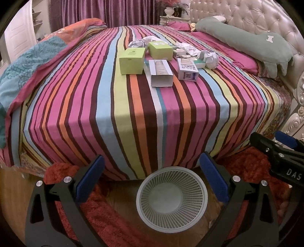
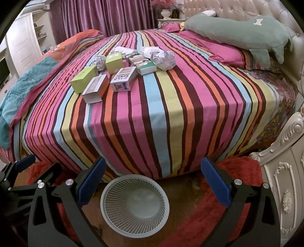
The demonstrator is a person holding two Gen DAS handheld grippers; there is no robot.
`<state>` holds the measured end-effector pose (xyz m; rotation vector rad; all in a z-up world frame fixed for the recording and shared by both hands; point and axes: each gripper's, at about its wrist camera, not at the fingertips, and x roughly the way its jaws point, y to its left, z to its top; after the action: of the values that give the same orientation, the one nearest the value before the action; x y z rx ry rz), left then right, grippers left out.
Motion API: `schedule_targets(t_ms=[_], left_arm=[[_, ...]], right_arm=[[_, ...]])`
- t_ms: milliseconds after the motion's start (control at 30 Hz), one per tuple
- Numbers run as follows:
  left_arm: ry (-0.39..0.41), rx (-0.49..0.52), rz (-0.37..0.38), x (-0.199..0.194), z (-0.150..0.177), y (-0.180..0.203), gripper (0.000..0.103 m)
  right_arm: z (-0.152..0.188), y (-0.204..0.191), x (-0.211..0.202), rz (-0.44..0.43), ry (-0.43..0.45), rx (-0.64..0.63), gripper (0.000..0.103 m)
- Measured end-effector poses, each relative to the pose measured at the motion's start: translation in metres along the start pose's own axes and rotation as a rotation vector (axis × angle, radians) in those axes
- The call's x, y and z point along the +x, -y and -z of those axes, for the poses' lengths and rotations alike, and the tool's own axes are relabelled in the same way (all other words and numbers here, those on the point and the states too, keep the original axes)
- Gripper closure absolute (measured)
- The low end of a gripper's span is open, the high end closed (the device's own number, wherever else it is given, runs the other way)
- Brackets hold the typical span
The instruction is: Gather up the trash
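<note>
A pile of trash lies on the striped bed: two green boxes (image 1: pixel 132 60) (image 2: pixel 83 78), an open white carton (image 1: pixel 161 73) (image 2: pixel 94 89), a white printed box (image 1: pixel 187 69) (image 2: pixel 123 78) and crumpled paper balls (image 1: pixel 210 59) (image 2: pixel 165 59). An empty white mesh wastebasket (image 1: pixel 172 196) (image 2: pixel 134 204) stands on the floor at the bed's foot. My left gripper (image 1: pixel 153 174) is open above the basket, holding nothing. My right gripper (image 2: pixel 154 176) is also open and empty, beside the left one, whose fingers (image 2: pixel 24 161) show at the left edge.
A green plush pillow (image 1: pixel 245 40) (image 2: pixel 239 32) and pink pillows lie near the tufted headboard (image 1: pixel 252 17). A folded teal and orange quilt (image 1: pixel 28 66) covers the bed's left side. A red shaggy rug (image 2: pixel 237 171) and an ornate white nightstand (image 2: pixel 285 180) flank the basket.
</note>
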<state>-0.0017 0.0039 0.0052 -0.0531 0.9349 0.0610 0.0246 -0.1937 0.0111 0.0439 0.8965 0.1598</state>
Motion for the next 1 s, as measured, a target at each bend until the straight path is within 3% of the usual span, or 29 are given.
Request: schedule_targets(t_ms=[1000], left_arm=[[0.023,-0.009,-0.006,-0.0044,-0.0001,-0.0014,0.006]], right_arm=[[-0.0022,0.0011,-0.0052,0.009,0.017,0.006,0.007]])
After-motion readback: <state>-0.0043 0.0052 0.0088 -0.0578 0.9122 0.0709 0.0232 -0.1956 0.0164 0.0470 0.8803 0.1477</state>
